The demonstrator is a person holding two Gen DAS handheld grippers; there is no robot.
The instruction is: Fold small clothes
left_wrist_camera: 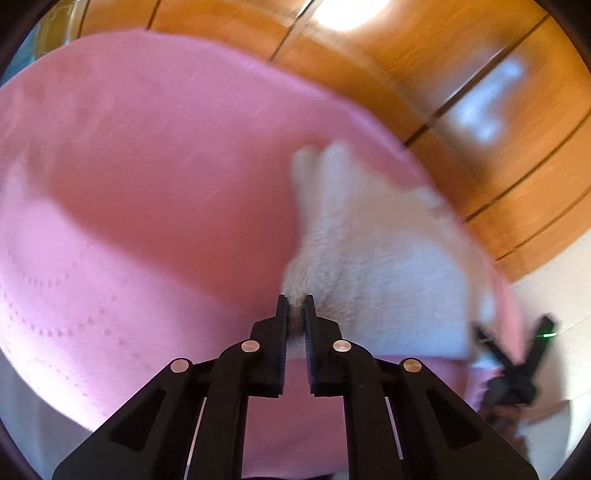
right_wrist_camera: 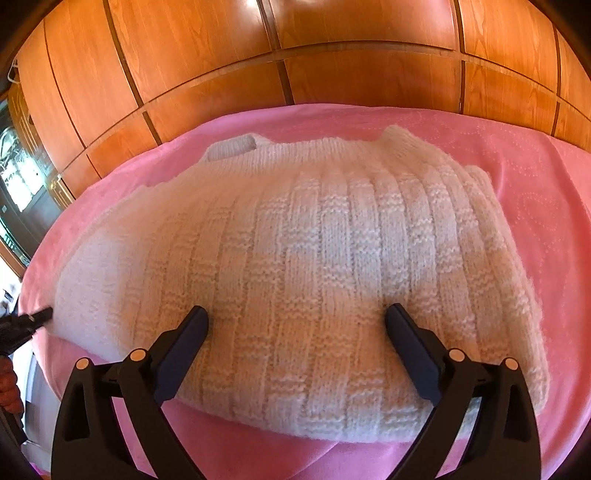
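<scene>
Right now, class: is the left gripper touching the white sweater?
Touching. The left wrist view shows the left gripper shut on a pinch of the sweater, knit squeezed between its jaws.

My white sweater (right_wrist_camera: 295, 258) is a thick knitted wool-like cloth, ribbed in raised vertical bands with a soft, slightly fuzzy, matt face; it lies on a pink bedcover (right_wrist_camera: 517, 177), a smooth matt fabric stitched with faint dotted quilting lines. My left gripper (left_wrist_camera: 295, 306) and my right gripper (right_wrist_camera: 297, 321) are matt black plastic with small shiny metal pins at the joints, the pads looking finely ridged. The wardrobe panels (right_wrist_camera: 332, 33) behind are orange-brown wood with visible grain under a glossy lacquer that throws bright reflections.
</scene>
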